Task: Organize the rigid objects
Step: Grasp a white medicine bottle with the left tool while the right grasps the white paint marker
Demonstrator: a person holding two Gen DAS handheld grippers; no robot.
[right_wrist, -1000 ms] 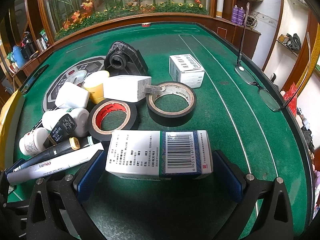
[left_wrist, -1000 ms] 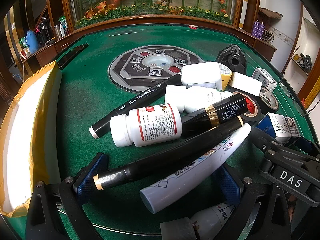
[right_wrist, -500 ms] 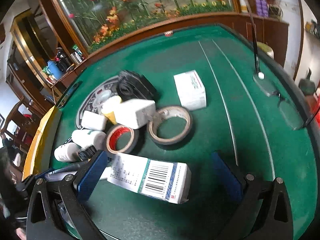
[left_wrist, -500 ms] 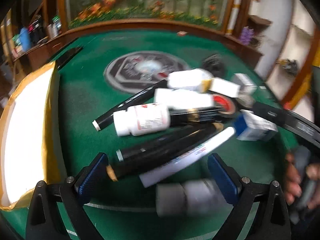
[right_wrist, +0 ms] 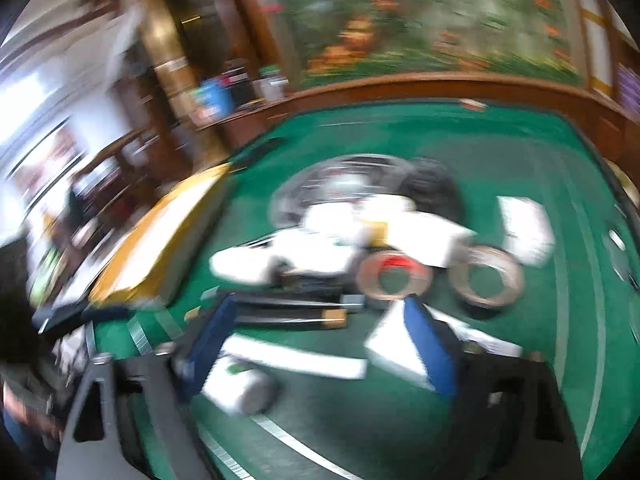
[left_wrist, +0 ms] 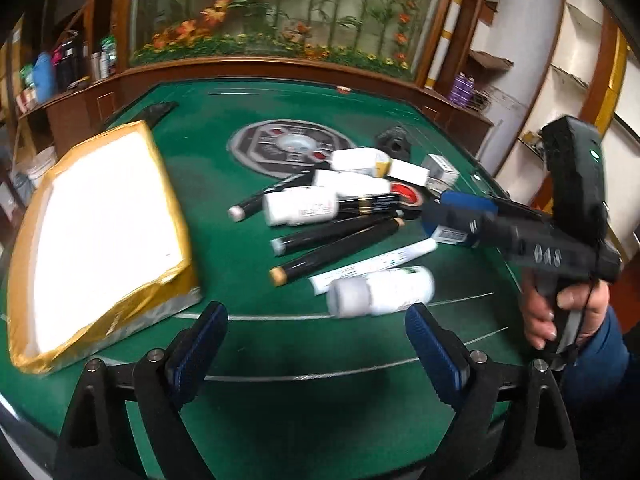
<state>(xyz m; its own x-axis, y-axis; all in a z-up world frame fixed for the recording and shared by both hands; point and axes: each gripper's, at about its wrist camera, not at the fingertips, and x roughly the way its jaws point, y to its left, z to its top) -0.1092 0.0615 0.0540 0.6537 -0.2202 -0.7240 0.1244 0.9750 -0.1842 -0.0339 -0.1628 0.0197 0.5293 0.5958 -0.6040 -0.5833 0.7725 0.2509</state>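
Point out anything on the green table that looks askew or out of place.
The objects lie in a jumbled pile: markers and bottles criss-crossed, some resting on others. One white bottle lies on its side apart from the heap, nearest the left tongs. Nothing looks spilled or broken.

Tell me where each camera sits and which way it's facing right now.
Left wrist: on the left gripper, looking down over the green table at the pile; jaws just closing slightly, empty; right gripper and hand show.
Right wrist: on the right gripper, blurred, facing the same pile; its jaws have just been closing, nothing clearly between them.
Both show the white bottle, red tape and yellow packet.
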